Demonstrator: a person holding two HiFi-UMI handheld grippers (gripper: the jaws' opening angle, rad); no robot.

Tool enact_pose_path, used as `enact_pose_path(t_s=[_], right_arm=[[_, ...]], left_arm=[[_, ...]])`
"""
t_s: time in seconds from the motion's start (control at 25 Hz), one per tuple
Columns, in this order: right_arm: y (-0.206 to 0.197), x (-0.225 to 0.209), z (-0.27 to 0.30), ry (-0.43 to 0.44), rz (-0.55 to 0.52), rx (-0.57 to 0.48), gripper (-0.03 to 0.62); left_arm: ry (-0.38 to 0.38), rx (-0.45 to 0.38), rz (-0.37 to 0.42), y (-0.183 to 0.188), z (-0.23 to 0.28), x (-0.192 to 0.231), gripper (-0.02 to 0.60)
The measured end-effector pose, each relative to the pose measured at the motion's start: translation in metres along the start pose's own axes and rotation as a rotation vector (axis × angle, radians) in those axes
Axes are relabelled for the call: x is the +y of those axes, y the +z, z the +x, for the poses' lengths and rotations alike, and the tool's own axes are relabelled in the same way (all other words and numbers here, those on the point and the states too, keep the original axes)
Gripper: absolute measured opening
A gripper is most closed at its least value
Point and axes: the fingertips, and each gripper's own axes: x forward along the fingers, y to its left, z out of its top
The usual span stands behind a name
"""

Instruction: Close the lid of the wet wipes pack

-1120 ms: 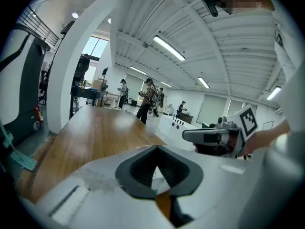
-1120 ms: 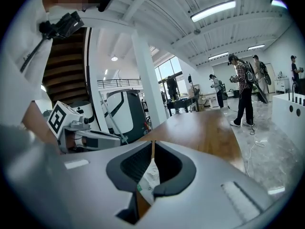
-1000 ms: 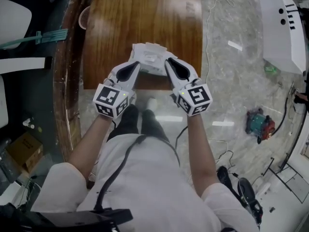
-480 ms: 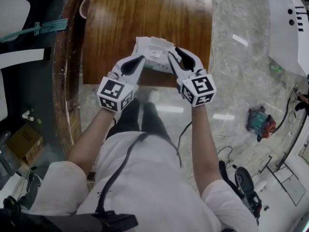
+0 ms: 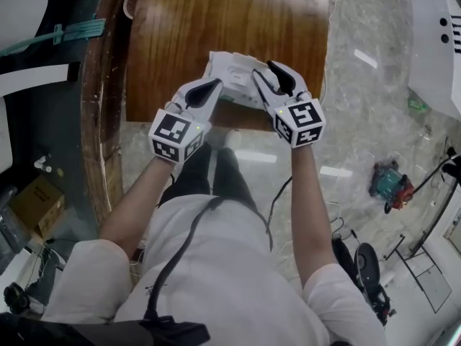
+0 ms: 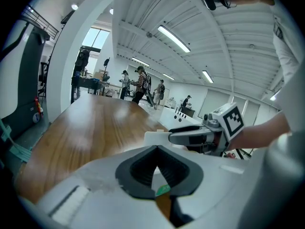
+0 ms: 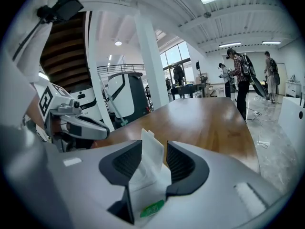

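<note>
The wet wipes pack (image 5: 232,76) sits at the near edge of the wooden table (image 5: 216,20), its end just over that edge, between my two grippers. My left gripper (image 5: 214,86) has its jaws pinched together on the pack's left end, with a sliver of white showing between the pads. My right gripper (image 5: 267,73) is at the pack's right end, and its jaws are opening. The white lid (image 7: 151,152) stands raised between them, clear of both pads.

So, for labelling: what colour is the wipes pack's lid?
White; lid clearest in the right gripper view.
</note>
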Motion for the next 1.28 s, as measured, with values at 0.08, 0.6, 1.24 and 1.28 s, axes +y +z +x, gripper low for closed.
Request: enact_pose_path(t_s=[0.08, 0.6, 1.24, 1.28], right_arm=[[-0.002, 0.000, 0.004, 0.010, -0.001, 0.003, 0.158], [0.001, 0.006, 0.004, 0.054, -0.025, -0.001, 0.158], [-0.001, 0.024, -0.006, 0.059, -0.057, 0.006, 0.158], [-0.001, 0.025, -0.007, 0.059, -0.060, 0.008, 0.158]], left_arm=[[0.005, 0.006, 0.000, -0.003, 0.002, 0.003, 0.002], [0.010, 0.005, 0.003, -0.001, -0.001, 0.001, 0.002], [0.009, -0.010, 0.016, -0.001, -0.015, -0.005, 0.002], [0.009, -0.011, 0.017, -0.001, -0.017, -0.005, 0.002]])
